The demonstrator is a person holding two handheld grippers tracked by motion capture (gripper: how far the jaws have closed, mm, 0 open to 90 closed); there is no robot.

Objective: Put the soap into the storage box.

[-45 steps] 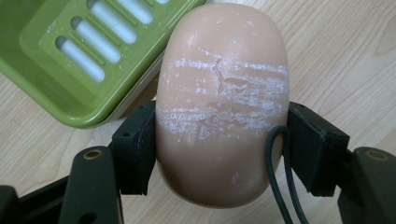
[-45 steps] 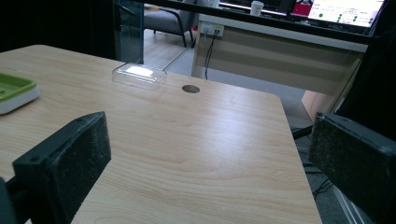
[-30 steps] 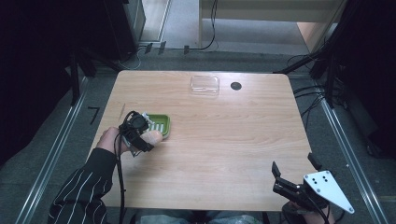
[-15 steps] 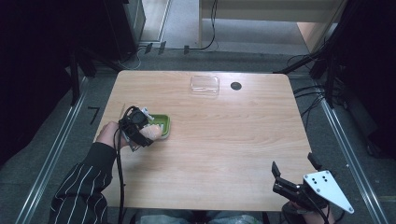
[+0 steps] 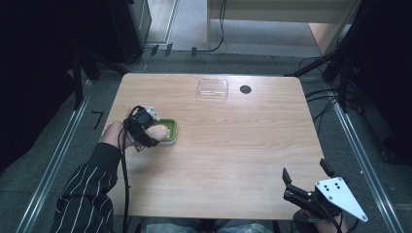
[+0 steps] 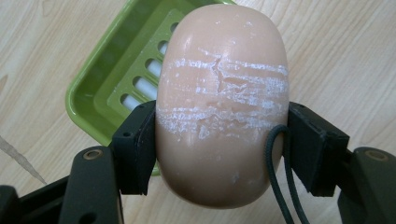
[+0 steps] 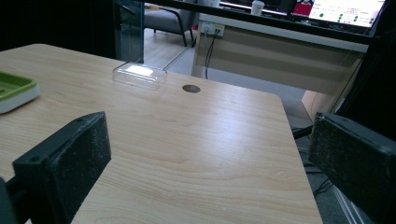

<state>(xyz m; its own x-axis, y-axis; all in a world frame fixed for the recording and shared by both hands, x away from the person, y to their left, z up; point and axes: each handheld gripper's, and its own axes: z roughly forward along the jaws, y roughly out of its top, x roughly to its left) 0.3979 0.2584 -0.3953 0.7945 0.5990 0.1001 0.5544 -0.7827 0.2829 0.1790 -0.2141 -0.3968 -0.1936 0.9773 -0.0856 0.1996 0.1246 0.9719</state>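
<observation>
L gripper pinching the soap bar btwn both pads, one jaw on each long side, approx mid-length. Bar is peach-coloured, oval, w/ whitish cracked streaks across its face. It sits over the near edge of the green soap dish, partly covering it; can't tell if bar touches the dish. Dish has slotted insert w/ white base, on the wooden table, left side. A dark cord crosses the bar's lower right.

R gripper at the near right corner of the table, jaws spread wide, nothing btwn them, well apart from the soap. Clear plastic lid lies at the far edge, just beside a round hole.
</observation>
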